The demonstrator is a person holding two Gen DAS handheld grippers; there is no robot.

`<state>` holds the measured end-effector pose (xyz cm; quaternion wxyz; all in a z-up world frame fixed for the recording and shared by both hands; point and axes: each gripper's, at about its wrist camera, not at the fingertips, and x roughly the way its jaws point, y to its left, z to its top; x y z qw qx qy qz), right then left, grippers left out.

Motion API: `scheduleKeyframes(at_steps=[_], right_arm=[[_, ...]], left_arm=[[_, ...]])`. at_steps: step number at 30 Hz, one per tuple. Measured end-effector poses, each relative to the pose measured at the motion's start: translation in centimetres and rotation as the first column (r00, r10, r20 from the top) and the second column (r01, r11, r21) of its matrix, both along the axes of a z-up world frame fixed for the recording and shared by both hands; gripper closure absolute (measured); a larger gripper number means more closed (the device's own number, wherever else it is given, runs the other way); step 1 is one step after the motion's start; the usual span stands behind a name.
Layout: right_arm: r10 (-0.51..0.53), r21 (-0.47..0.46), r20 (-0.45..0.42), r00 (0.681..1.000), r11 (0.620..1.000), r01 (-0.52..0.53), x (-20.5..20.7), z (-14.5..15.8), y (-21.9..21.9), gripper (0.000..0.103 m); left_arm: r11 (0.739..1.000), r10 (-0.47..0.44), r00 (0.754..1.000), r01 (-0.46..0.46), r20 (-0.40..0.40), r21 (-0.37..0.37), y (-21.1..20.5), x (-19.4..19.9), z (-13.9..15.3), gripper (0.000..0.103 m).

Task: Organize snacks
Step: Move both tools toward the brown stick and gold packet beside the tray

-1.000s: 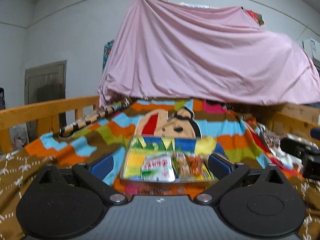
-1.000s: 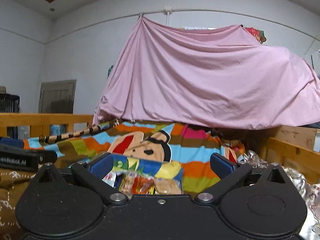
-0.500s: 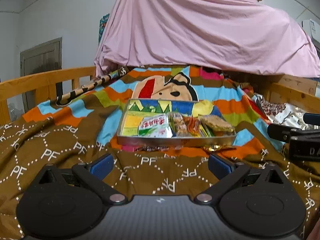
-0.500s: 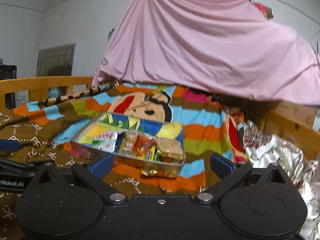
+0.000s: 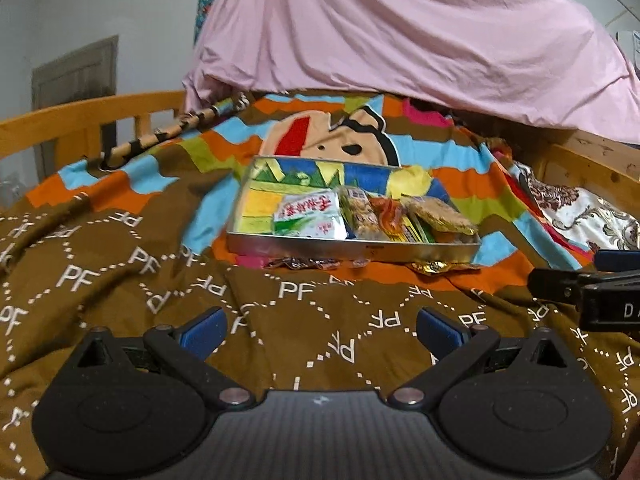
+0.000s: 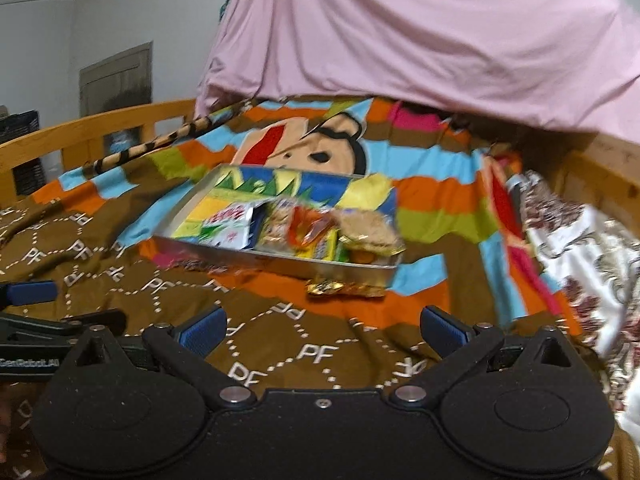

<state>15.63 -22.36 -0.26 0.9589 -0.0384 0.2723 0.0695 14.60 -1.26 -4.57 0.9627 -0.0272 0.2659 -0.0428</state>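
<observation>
A shallow metal tray (image 5: 352, 247) (image 6: 280, 261) lies on the bed blanket and holds several snack packets, among them a white and green packet (image 5: 310, 216) (image 6: 230, 228). A gold wrapped snack (image 5: 434, 267) (image 6: 344, 289) and a dark red wrapped snack (image 5: 304, 263) lie loose on the blanket in front of the tray. My left gripper (image 5: 320, 330) is open and empty, well short of the tray. My right gripper (image 6: 322, 330) is open and empty, also short of it.
A brown patterned blanket (image 5: 120, 280) covers the near bed, over a colourful striped one (image 5: 460, 176). Wooden bed rails (image 5: 80, 120) run on both sides. A pink sheet (image 5: 400, 28) hangs behind. A floral cloth (image 6: 580, 248) lies at the right.
Both grippers have tilted downward and pulled back or lifted. The tray now sits farther ahead and more of the blanket shows. Both stay open.
</observation>
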Motion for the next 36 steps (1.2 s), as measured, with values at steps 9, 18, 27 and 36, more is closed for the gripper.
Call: scheduleKeyframes(at_steps=[9,18,27,36], right_arm=[[0.202,-0.073,-0.010,0.979,0.977,-0.202,3.3,-0.3,1.1,0.001],[0.287,-0.062,-0.044,0.957,0.955,-0.290,7.6,-1.7,0.2,0.001],[0.228,0.027,-0.097,0.969,0.974,-0.226,12.1,-3.5,-1.5,0.001],[0.199,0.093,-0.124,0.972,0.978,-0.189,15.4,-5.5,-3.0,0.001]], left_arm=[[0.999,-0.038,0.999,0.037,-0.034,-0.013,0.9,4.3,-0.4,0.000],[0.998,-0.045,0.995,0.039,-0.094,-0.058,3.1,9.5,-2.0,0.000],[0.990,-0.126,0.981,0.115,-0.147,-0.079,3.4,14.0,-3.2,0.000],[0.989,-0.138,0.972,0.126,-0.191,-0.073,4.2,18.0,-4.4,0.000]])
